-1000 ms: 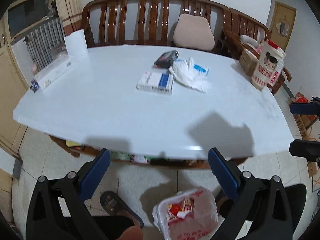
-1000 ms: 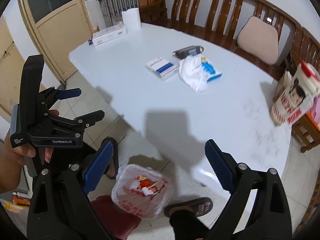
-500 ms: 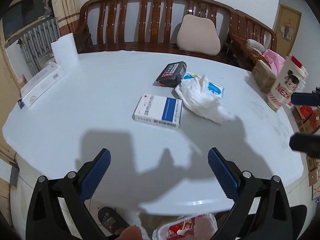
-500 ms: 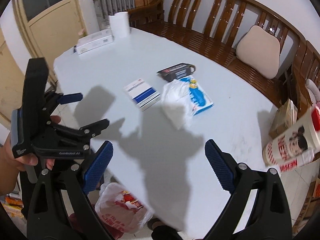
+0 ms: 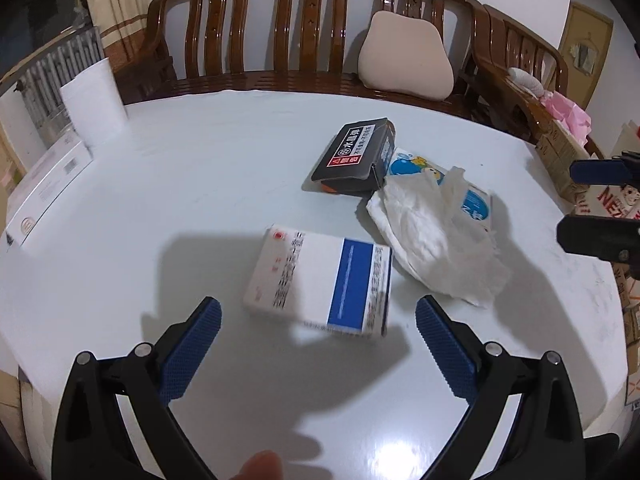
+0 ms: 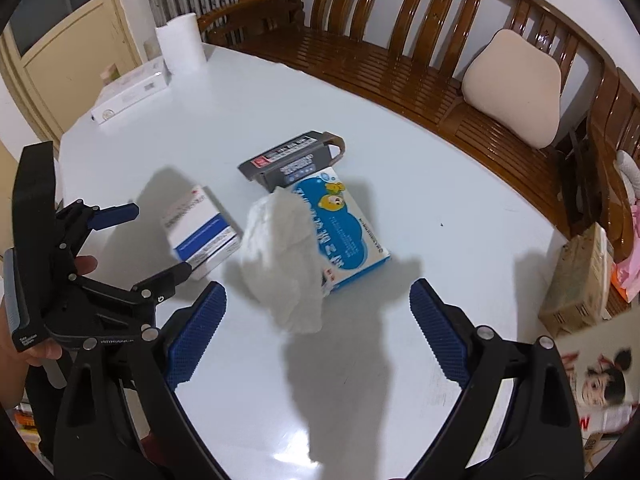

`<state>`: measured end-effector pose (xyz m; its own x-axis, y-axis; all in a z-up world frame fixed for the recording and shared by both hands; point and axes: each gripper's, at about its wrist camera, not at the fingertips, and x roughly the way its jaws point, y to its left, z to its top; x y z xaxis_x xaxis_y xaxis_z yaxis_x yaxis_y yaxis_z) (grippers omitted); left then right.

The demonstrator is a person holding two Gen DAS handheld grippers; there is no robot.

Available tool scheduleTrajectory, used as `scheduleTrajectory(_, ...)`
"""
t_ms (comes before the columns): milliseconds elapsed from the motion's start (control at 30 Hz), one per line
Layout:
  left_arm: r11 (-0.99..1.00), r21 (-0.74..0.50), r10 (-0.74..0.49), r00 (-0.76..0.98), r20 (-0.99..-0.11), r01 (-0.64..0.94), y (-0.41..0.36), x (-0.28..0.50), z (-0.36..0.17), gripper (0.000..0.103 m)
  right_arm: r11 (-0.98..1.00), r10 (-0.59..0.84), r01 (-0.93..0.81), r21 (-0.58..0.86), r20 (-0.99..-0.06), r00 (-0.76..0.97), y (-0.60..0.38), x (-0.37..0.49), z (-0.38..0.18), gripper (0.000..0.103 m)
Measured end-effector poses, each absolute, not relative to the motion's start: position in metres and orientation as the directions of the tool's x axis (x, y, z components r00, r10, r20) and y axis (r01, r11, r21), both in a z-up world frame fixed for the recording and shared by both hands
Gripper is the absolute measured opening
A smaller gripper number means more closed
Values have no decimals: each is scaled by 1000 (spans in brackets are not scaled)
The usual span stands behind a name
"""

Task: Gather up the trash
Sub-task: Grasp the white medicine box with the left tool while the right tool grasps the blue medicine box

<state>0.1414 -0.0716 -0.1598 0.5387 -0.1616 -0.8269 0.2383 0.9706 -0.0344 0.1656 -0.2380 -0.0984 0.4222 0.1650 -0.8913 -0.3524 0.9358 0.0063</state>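
On the white table (image 5: 200, 184) lie a white and blue box (image 5: 320, 284) (image 6: 202, 236), a crumpled white tissue (image 5: 432, 240) (image 6: 288, 256), a dark grey box (image 5: 354, 156) (image 6: 292, 158) and a blue cartoon box (image 5: 476, 200) (image 6: 348, 236) partly under the tissue. My left gripper (image 5: 318, 344) is open and empty, just short of the white and blue box; it also shows in the right wrist view (image 6: 156, 236). My right gripper (image 6: 318, 324) is open and empty, just short of the tissue; its tips show in the left wrist view (image 5: 600, 204).
A paper roll (image 5: 94, 108) and a long white box (image 5: 44, 192) stand at the table's far left. A wooden bench (image 5: 320, 40) with a beige cushion (image 5: 404, 60) runs behind. A cardboard box (image 6: 576, 284) and a printed carton (image 6: 596, 384) are at the right.
Both grippers have moved forward and up, from over the floor and a trash bag to over the table, closing on the boxes and tissue. Both stayed open.
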Motion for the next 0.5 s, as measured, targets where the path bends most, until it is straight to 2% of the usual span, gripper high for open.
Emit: scheduleTrajectory(500, 965, -21, -151, 493, -857, 260, -86, 172, -190, 95, 952, 89, -303, -29, -926, 368, -272, 226, -154, 91)
